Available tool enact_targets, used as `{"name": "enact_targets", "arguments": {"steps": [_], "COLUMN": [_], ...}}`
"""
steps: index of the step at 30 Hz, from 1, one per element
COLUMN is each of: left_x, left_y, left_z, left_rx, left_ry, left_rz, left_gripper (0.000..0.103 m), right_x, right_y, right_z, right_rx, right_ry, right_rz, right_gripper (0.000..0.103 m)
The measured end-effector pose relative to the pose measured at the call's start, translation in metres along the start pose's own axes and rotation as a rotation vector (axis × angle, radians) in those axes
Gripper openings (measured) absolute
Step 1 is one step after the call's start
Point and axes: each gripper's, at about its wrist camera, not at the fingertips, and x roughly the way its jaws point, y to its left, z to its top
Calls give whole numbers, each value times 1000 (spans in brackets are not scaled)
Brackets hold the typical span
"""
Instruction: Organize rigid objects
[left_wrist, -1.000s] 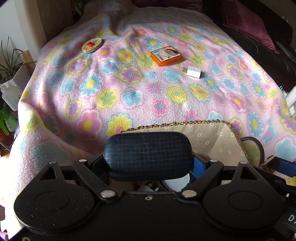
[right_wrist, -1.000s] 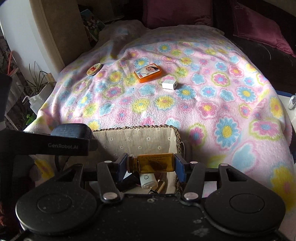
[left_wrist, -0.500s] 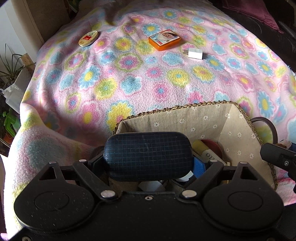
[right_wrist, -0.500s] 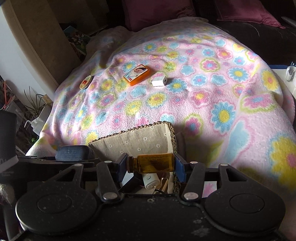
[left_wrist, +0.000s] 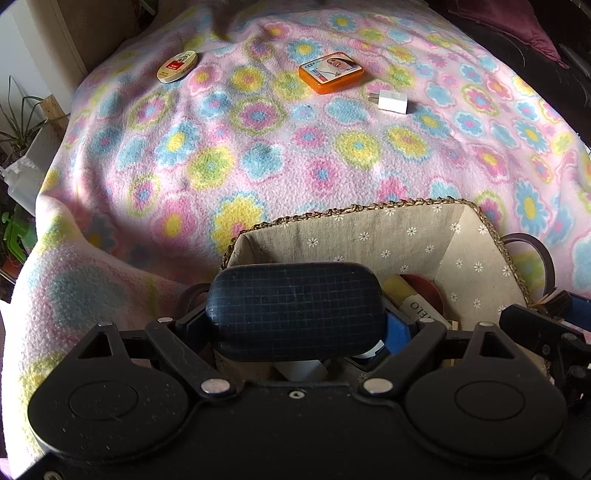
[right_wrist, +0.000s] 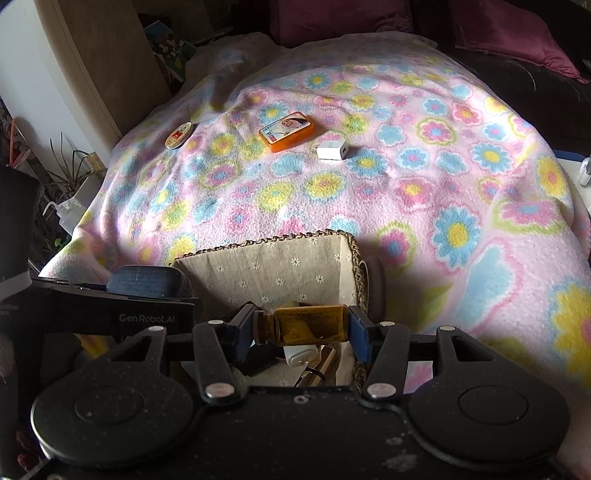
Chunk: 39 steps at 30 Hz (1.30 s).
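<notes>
My left gripper (left_wrist: 295, 325) is shut on a dark blue glasses case (left_wrist: 295, 310), held crosswise over the near left part of a fabric-lined woven basket (left_wrist: 369, 210). My right gripper (right_wrist: 301, 326) is shut on a small amber bottle (right_wrist: 303, 325), lying sideways between the blue pads above the same basket (right_wrist: 266, 247). Inside the basket lie a cream tube (left_wrist: 410, 299), a red round thing and a white container (right_wrist: 301, 354). Farther off on the flowered blanket rest an orange box (left_wrist: 330, 72), a white charger plug (left_wrist: 391, 101) and a round tin (left_wrist: 176, 66).
The pink flowered blanket (left_wrist: 258, 155) covers a bed or sofa and falls away at the left edge. Potted plants (right_wrist: 66, 173) stand on the floor to the left. Dark red cushions (right_wrist: 509, 33) lie at the far right. A basket handle (right_wrist: 373, 288) sticks out on the right.
Both views tipped a little further down over the basket, so more of its inside shows. The grips on the glasses case and the amber bottle are unchanged.
</notes>
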Motion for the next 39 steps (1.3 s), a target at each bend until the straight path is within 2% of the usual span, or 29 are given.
{"name": "enact_targets", "arguments": {"steps": [15,24,32,39], "left_x": [-1,-7,-13,-10], "left_y": [-1,1,-10,-9], "left_z": [0,1,-2,0], "left_rx": [4,-6,73,75], "left_ry": [-3,-27,-76,-71], "left_rz": [1,-31,7,9], "left_gripper": [85,86,87,87], "right_x": [4,4,4,4], "right_y": [7,9,13,10], "right_z": [0,0,-1,0], "right_rx": [-45,-61,-91,-81], "right_ry": [26,25,22,20], "right_rz": [-22,-33,-40,-37], "right_gripper": [52,55,59,59]}}
